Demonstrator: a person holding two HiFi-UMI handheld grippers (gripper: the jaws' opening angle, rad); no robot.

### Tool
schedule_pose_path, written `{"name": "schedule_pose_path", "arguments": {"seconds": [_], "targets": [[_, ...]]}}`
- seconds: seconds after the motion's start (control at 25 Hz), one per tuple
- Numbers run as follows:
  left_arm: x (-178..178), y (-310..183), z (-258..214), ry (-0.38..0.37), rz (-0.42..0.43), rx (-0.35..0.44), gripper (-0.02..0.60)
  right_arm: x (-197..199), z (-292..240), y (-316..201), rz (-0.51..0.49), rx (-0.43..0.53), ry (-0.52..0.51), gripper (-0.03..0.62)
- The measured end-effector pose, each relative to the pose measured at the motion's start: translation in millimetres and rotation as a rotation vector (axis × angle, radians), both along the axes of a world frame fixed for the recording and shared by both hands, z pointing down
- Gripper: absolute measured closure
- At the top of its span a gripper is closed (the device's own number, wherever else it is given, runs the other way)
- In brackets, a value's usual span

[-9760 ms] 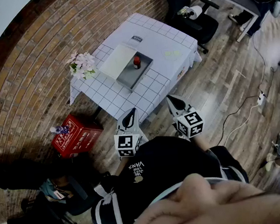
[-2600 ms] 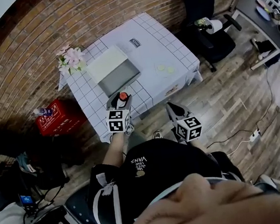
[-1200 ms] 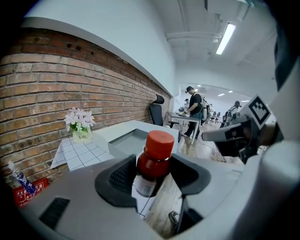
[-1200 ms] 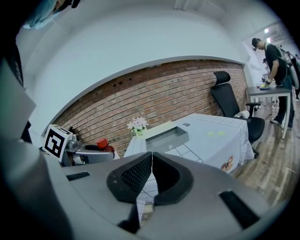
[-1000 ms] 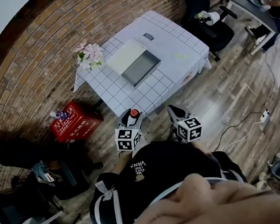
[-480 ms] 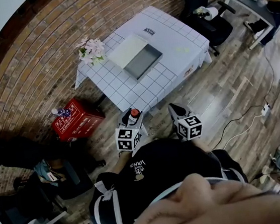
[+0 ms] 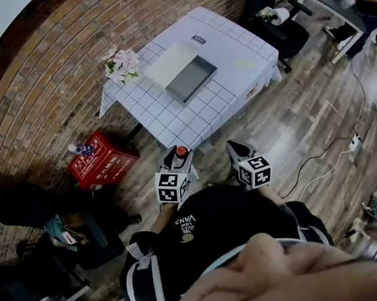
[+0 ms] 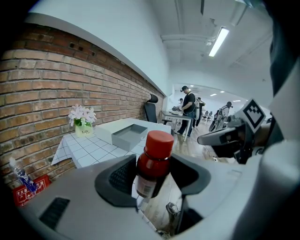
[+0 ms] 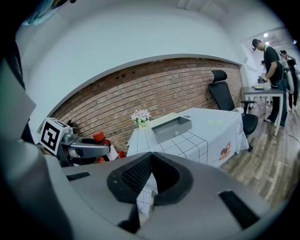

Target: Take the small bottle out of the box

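Left tongs [image 8: 154, 177] pinch the small bottle [image 8: 153, 159] by its body, right tongs [image 9: 150, 177] pressed together and empty; the bottle, earlier inside the box [image 7: 192, 79] on the tabletop [image 7: 233, 42], now sits well clear, so removal appears complete.

Base of small bottle [image 8: 152, 159] hidden btwn left gripper [image 8: 151, 176] pads; label print unreadable. Lettering on red crate [image 7: 98, 165], head view left, too small.
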State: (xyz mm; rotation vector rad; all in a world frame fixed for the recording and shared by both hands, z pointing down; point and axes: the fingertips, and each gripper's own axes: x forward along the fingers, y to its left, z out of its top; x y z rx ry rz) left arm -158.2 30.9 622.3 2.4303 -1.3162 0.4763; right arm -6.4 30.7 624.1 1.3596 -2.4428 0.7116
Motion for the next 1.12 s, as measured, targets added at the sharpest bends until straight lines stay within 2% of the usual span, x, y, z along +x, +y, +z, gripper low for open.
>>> {"name": "schedule_pose_path", "arguments": {"seconds": [0.52,1.12], "targets": [[0.4,8.6,3.8,0.019,-0.004,-0.004,0.351,-4.5,-0.9,8.5,-0.031,0.024,0.061,0.592],[6.6,1.6,5.8,0.02,0.0,-0.011,0.351,-1.5,-0.8,2.1,-0.043,0.022,0.062,0.592]]}}
